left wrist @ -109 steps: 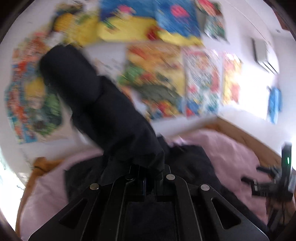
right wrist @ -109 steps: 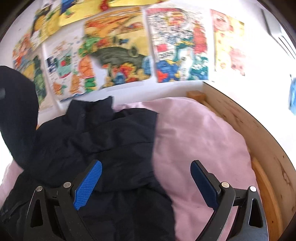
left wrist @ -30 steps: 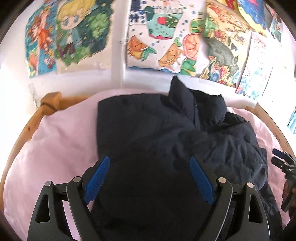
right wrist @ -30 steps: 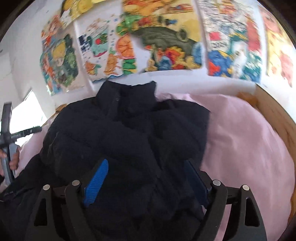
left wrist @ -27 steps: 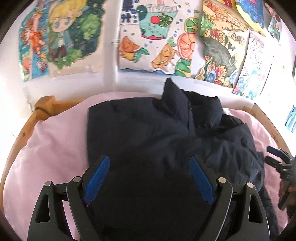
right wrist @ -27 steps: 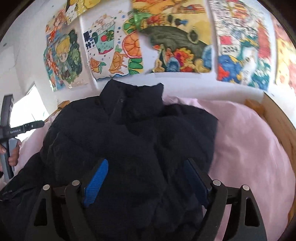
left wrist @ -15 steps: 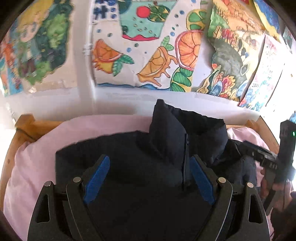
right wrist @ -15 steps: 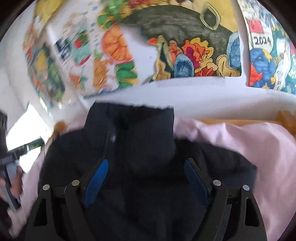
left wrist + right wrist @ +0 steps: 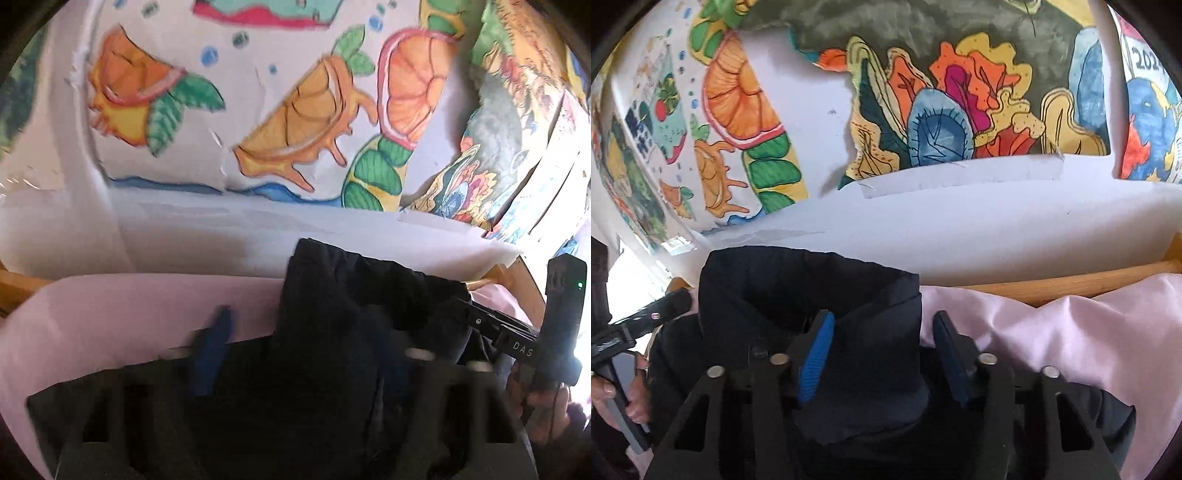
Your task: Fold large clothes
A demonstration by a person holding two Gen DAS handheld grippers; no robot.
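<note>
A dark navy padded jacket (image 9: 325,369) lies on a pink sheet (image 9: 110,317), its stand-up collar (image 9: 812,288) toward the wall. My left gripper (image 9: 306,354) is open at the collar's left part, blurred by motion; its left blue pad (image 9: 212,350) shows, the right pad is mostly hidden by fabric. My right gripper (image 9: 882,354) has its jaws part-closed around the collar's right flap (image 9: 882,332), the blue pads (image 9: 816,354) on either side of the fabric. The right gripper also shows in the left wrist view (image 9: 517,343).
A white wall with colourful paper drawings (image 9: 960,110) stands directly behind the collar. A wooden bed frame (image 9: 1071,280) runs along the wall. Pink sheet (image 9: 1089,332) spreads right of the jacket. The left gripper's handle and hand show in the right wrist view (image 9: 624,354).
Both grippers have moved forward over the jacket to its collar by the wall. The right gripper's jaws have narrowed around the collar's right flap. The left gripper is still moving.
</note>
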